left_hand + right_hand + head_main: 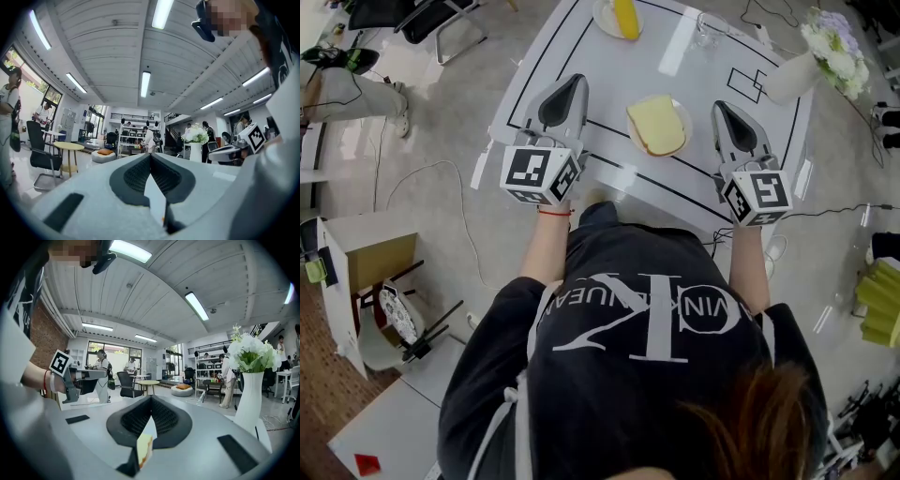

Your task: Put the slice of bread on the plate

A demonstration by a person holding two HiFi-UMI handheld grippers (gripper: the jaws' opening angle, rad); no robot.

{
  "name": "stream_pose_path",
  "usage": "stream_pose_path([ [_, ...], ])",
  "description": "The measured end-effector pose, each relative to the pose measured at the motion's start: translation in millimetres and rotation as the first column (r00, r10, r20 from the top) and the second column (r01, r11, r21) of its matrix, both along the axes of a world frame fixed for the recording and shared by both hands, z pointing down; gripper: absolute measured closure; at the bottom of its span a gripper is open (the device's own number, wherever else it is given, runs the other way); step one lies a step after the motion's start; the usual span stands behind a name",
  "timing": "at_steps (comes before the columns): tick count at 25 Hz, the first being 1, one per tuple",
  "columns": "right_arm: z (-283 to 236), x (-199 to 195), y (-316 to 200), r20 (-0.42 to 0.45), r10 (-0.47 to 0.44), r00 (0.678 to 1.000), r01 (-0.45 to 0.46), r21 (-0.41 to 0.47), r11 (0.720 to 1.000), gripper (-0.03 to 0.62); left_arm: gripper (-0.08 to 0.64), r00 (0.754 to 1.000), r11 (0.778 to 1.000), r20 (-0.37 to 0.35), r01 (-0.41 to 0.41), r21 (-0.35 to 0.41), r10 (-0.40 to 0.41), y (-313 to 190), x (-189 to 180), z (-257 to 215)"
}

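Tongs: two; left tongs (576,82) and right tongs (723,107) both clenched, empty, over the counter (675,58).
Near plate (686,118): one bread slice (656,124), between the tongs.
Far plate (602,19): one yellow item (625,17).
Vase (791,77): white flowers.

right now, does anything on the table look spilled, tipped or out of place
Nothing stands out: the pale yellow bread slice lies flat on the small round white plate, the white flower vase stands upright, and no spill shows.
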State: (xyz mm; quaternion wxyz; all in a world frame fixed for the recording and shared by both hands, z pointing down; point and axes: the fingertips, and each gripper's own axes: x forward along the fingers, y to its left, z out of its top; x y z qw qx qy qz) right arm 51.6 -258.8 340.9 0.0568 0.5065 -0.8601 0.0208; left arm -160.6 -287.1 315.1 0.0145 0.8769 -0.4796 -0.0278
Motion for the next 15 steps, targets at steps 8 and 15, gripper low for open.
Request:
stream_pose_path([
  [8, -3, 3, 0, 0.015, 0.010, 1.000, -0.010, 0.015, 1.000, 0.592, 0.552, 1.000, 1.000, -0.013, 0.004, -0.017, -0.004, 3, -1, 1],
  [15, -1, 3, 0, 0.026, 0.005, 1.000, -0.006, 0.015, 1.000, 0.592, 0.552, 1.000, 0.999, -0.001, 0.010, -0.036, -0.010, 4, -3, 10],
])
